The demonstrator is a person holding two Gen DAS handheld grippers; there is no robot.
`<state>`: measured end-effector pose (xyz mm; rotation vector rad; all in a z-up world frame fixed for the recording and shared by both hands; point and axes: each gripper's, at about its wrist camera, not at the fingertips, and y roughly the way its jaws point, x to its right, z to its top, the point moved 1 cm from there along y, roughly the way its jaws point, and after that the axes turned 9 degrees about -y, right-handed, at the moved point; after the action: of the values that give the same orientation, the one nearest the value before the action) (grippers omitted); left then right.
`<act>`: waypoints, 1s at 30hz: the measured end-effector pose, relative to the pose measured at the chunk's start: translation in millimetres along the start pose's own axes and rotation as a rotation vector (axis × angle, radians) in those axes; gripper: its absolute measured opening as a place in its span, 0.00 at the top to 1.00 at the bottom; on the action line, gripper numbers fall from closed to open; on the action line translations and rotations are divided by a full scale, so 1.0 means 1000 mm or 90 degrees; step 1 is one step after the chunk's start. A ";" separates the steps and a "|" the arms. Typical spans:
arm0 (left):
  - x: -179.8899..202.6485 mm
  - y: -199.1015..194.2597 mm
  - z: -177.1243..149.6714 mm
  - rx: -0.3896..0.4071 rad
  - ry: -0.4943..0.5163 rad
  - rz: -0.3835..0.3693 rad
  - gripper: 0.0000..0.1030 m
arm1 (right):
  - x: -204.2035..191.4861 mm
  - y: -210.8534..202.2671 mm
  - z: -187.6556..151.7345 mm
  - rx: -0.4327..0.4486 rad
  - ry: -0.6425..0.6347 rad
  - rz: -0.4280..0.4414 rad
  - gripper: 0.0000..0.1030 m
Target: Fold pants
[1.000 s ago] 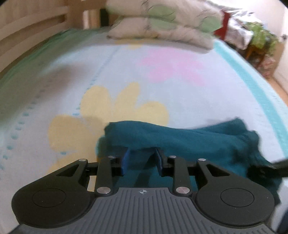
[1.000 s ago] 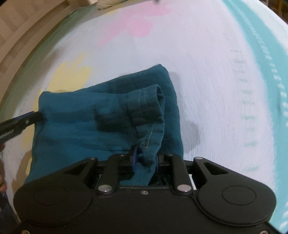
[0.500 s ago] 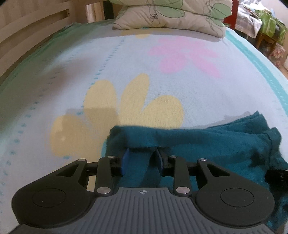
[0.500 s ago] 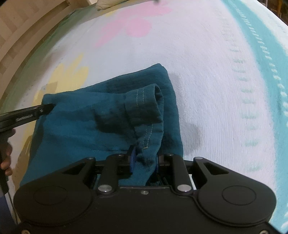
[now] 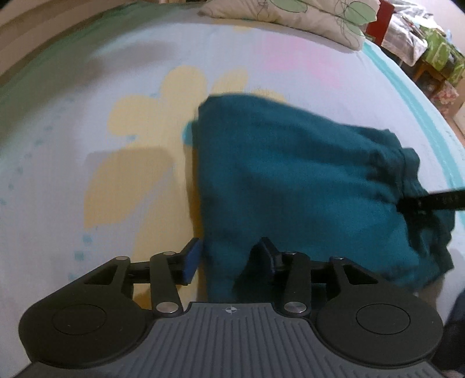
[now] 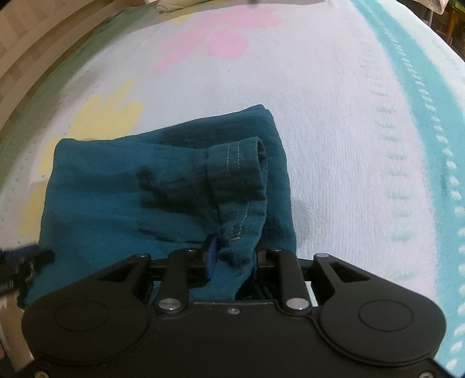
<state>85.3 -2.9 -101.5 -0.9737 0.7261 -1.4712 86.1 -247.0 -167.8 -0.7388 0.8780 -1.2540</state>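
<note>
A pair of teal pants (image 5: 305, 186) lies folded into a thick, roughly square bundle on the bed (image 5: 87, 174), resting on a pale blanket (image 6: 334, 130) printed with a yellow flower (image 5: 139, 139) and a pink flower (image 6: 221, 37) and bordered by a turquoise stripe (image 6: 412, 96) along the bed's right edge; the bundle sits over part of the yellow flower, toward the near edge of the bed, with its stitched hem (image 6: 238, 168) folded on top at the right side; the left claw (image 5: 229, 257) stands with its fingers apart, a narrow fold of the teal cloth hanging between them, the blue pad of the left finger (image 5: 191, 258) clear of the fabric; the right claw (image 6: 232, 258) is clamped together on a bunch of cloth just below the stitched hem, at the near right corner of the bundle; in the left wrist view the tip of the right claw shows as a dark bar at the bundle's right edge; a pillow (image 5: 290, 14) with green leaf print lies at the far edge of the bed, and cluttered furniture (image 5: 430, 49) stands beyond the bed's far right corner.
</note>
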 end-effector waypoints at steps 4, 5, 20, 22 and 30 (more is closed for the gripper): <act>-0.007 -0.007 -0.012 0.013 -0.023 -0.014 0.52 | -0.006 -0.003 -0.002 -0.004 0.005 0.001 0.50; -0.008 -0.008 -0.013 0.013 -0.022 -0.015 0.52 | -0.008 -0.005 -0.002 -0.010 0.004 -0.001 0.45; -0.016 -0.016 -0.010 0.021 -0.061 -0.048 0.52 | -0.006 -0.040 -0.003 -0.031 0.026 0.001 0.34; -0.023 -0.016 0.001 0.028 -0.098 -0.067 0.52 | 0.002 -0.041 0.004 -0.014 0.038 -0.004 0.33; -0.015 0.008 0.025 0.024 -0.070 -0.047 0.52 | 0.028 -0.006 0.010 -0.030 0.080 0.036 0.32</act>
<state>110.4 13.0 -99.3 -1.0536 0.5868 -1.4769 94.8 -275.5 -161.8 -0.6743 1.0276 -1.2435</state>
